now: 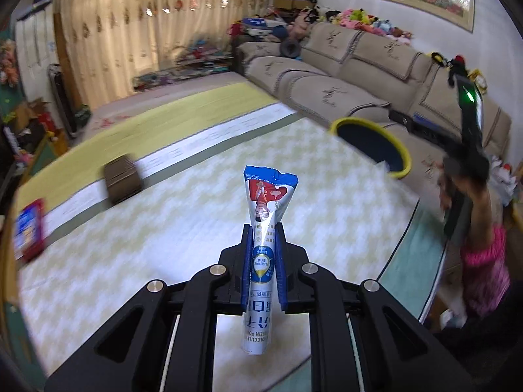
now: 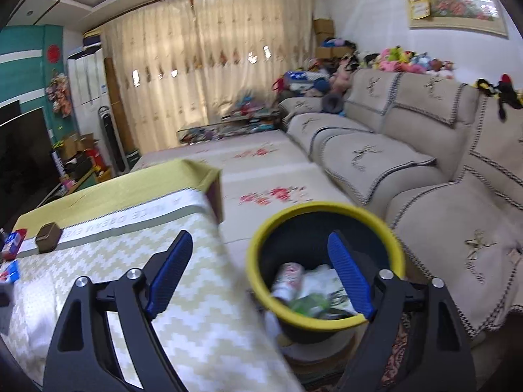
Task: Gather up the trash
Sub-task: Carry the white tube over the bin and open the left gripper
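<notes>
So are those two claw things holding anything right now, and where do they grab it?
The left gripper pinches a blue-and-white sachet around its middle. The right gripper is open and empty.

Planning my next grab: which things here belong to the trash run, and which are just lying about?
Job:
- sachet wrapper, clamped in left tongs
- yellow-rimmed bin, already holding rubbish
- right tongs, open

Lying about:
- brown box
- sofa
- plush toys
</notes>
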`<state>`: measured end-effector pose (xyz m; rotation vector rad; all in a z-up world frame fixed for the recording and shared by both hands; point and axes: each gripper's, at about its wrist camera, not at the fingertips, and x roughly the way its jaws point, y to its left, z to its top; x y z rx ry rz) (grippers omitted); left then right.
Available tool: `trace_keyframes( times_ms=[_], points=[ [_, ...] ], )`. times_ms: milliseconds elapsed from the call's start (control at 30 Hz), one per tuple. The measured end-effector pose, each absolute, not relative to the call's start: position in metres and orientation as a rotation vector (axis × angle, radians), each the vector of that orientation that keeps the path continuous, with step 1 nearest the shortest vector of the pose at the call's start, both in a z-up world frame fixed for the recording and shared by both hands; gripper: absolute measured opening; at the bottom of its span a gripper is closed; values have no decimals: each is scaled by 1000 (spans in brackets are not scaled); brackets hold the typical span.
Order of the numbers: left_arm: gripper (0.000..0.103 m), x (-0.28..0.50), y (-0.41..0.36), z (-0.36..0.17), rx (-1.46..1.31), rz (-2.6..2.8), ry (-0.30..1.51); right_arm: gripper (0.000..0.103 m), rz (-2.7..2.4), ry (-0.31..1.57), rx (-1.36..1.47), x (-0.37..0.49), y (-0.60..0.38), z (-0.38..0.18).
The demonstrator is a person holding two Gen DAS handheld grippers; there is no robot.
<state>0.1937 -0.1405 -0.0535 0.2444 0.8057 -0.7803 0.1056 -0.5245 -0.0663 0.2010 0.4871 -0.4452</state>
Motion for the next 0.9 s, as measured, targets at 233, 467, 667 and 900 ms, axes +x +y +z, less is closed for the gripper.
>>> trace_keyframes(
  times_ms=[233, 467, 667, 900],
  points=[
    [13, 215, -268, -49, 285, -981, 807, 81, -563, 483, 242, 75, -576, -70],
    [14, 223, -397, -53, 370, -1096, 843, 81, -622, 498, 293, 50, -613, -84],
    [14, 238, -490, -73, 400, -1114, 928, 81, -673, 486, 347, 25, -644, -91],
    [15, 250, -567, -103, 423, -1096, 993, 81, -689, 483, 379, 11, -660, -94]
  ],
)
